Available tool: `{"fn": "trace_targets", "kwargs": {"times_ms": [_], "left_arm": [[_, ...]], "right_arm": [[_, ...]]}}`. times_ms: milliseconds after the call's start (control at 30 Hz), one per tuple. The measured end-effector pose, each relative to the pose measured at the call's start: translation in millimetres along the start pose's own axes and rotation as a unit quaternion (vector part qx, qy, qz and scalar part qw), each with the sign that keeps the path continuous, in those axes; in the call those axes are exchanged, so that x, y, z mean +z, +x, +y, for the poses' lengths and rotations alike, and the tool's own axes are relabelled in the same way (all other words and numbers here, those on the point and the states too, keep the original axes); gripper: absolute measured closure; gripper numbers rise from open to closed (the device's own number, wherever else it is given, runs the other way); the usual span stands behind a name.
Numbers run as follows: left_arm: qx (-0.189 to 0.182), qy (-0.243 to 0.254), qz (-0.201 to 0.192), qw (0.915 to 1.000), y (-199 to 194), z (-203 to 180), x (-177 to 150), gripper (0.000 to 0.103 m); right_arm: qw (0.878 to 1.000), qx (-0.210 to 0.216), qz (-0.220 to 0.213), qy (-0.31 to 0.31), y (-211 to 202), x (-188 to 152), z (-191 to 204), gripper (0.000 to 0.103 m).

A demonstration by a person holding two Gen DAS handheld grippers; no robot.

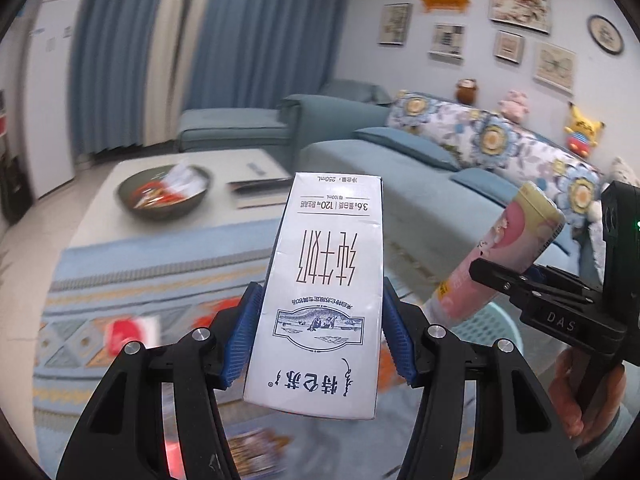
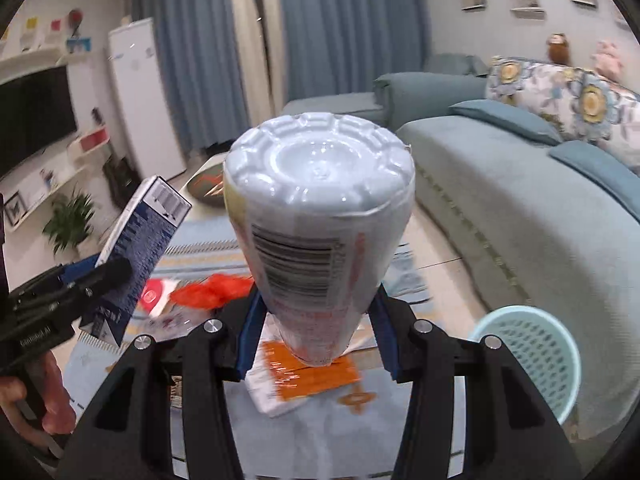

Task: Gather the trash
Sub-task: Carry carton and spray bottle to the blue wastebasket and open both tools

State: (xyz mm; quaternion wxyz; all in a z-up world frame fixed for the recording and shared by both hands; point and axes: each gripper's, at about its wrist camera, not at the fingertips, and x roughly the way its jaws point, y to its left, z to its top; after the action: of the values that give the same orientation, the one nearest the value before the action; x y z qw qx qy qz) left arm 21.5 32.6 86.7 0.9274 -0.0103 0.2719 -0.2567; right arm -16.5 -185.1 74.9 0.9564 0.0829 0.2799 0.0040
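Carton (image 1: pixel 324 292) being clenched by left gripper (image 1: pixel 320 340) at mid-body; likely light, crushable. Bottle (image 2: pixel 320 216) being clenched by right gripper (image 2: pixel 316 336) near neck; likely slippery. Basket (image 2: pixel 532 356) near.

White milk carton (image 1: pixel 320 292) and bottle (image 2: pixel 316 216), both inverted.

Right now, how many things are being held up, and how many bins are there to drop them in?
Milk cartons: 1, the milk carton in the left tool.
Bottles: 1, the bottle in the right tool.
Bins: 1, the pale blue basket.
Total: 3.
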Motion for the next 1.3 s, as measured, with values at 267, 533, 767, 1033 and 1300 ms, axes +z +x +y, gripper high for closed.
{"fn": "trace_targets", "kwargs": {"times_ms": [267,533,767,1033,1300], "left_arm": [[-0.059,0.036,0.013,0.9975,53,-97,11,0.047],[-0.106,0.021,0.068,0.9918,144,-170,-20,0.047],[-0.135,0.005,0.149,0.9796,221,-218,-79,0.047],[-0.14,0.018,0.201,0.9694,263,-242,-116,0.046],[-0.147,0.024,0.207,0.967,251,-234,-112,0.036]], "right_arm": [[0.996,-0.082,-0.005,0.036,-26,-1,-93,0.058],[0.981,-0.153,0.072,0.098,4,-48,-189,0.058],[0.944,-0.186,0.198,0.185,51,-115,-252,0.058],[0.924,-0.18,0.243,0.235,64,-140,-286,0.057],[0.921,-0.167,0.222,0.274,55,-137,-300,0.053]]}}
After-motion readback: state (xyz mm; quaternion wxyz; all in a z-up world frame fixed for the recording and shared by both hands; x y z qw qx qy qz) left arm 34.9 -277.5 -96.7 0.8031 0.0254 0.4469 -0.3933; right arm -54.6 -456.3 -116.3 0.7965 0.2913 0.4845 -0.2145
